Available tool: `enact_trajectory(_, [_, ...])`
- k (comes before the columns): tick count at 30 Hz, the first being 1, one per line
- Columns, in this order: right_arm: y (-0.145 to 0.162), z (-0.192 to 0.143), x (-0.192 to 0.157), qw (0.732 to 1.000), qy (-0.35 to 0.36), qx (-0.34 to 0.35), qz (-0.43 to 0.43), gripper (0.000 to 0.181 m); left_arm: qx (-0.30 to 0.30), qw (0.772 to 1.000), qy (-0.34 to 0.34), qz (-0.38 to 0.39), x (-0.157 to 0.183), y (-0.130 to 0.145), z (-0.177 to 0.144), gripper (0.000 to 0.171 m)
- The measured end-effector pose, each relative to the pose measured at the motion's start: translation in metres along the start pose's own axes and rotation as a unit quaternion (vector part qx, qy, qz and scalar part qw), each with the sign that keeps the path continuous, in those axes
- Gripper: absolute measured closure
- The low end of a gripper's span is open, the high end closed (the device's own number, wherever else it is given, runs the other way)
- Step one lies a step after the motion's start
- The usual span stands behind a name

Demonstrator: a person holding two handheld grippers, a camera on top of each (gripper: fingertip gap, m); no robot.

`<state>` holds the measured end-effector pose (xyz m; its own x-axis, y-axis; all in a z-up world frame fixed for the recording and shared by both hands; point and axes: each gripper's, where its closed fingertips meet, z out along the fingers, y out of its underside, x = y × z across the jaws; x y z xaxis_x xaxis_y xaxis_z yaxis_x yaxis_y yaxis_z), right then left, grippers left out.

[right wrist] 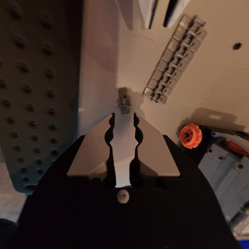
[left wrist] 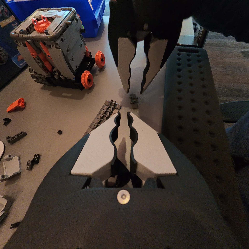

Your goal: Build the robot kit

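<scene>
A single small grey track link (left wrist: 133, 102) lies on the grey table (left wrist: 56, 121) near its right edge. My right gripper (left wrist: 134, 93) comes down from above, open and empty, its tips just short of the link; in the right wrist view the gripper (right wrist: 124, 114) points at the link (right wrist: 124, 102) right ahead. A strip of joined grey track links (left wrist: 106, 114) lies beside my left gripper (left wrist: 124, 113), which is narrowly open, empty and hovers over the strip's end. The strip (right wrist: 175, 60) and the left gripper's fingers (right wrist: 148, 13) also show in the right wrist view.
A grey, black and orange brick-built vehicle (left wrist: 53, 51) with orange wheels (right wrist: 190, 136) stands at the back left, before a blue bin (left wrist: 80, 13). Loose orange, black and grey parts (left wrist: 16, 105) lie on the left. A perforated dark chair back (left wrist: 188, 107) stands against the table's right edge. The left gripper's tips are roughly 10 cm from the right gripper's.
</scene>
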<state>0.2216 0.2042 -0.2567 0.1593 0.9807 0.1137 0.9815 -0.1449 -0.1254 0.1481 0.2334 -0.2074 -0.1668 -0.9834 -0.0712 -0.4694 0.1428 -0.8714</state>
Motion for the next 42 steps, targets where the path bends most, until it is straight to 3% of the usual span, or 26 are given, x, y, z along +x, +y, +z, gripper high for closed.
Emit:
enact_trajectory(2, [0.0, -0.009, 0.013, 0.998, 0.048, 0.021, 0.047, 0.164, -0.014, 1.0, -0.008, 0.013, -0.002, 0.003, 0.0, 0.162])
enact_trajectory(6, [-0.006, -0.021, 0.014, 0.976, 0.071, 0.108, 0.174, 0.173, -0.035, 0.999, 0.006, 0.028, 0.003, 0.005, 0.007, 0.161])
enact_trajectory(9, [-0.013, -0.016, 0.005, 0.959, 0.069, 0.153, 0.231, 0.164, -0.066, 0.996, -0.004, 0.055, -0.001, 0.01, 0.013, 0.161])
enact_trajectory(11, [-0.015, -0.006, -0.003, 0.955, 0.068, 0.158, 0.241, 0.156, -0.072, 0.995, -0.009, 0.064, -0.006, 0.008, 0.017, 0.161])
enact_trajectory(19, [-0.021, 0.004, 0.003, 0.925, 0.082, 0.206, 0.309, 0.165, -0.11, 0.987, -0.047, 0.107, -0.038, 0.013, 0.035, 0.158])
enact_trajectory(26, [-0.02, 0.005, 0.007, 0.927, 0.09, 0.207, 0.298, 0.172, -0.138, 0.984, -0.026, 0.109, -0.046, 0.021, 0.057, 0.156])
enact_trajectory(33, [-0.013, 0.003, 0.011, 0.945, 0.095, 0.192, 0.246, 0.173, -0.153, 0.982, 0.004, 0.111, -0.036, 0.028, 0.056, 0.167])
enact_trajectory(42, [-0.014, -0.006, 0.021, 0.95, 0.088, 0.207, 0.215, 0.173, -0.139, 0.98, 0.037, 0.14, -0.021, 0.018, 0.057, 0.155])
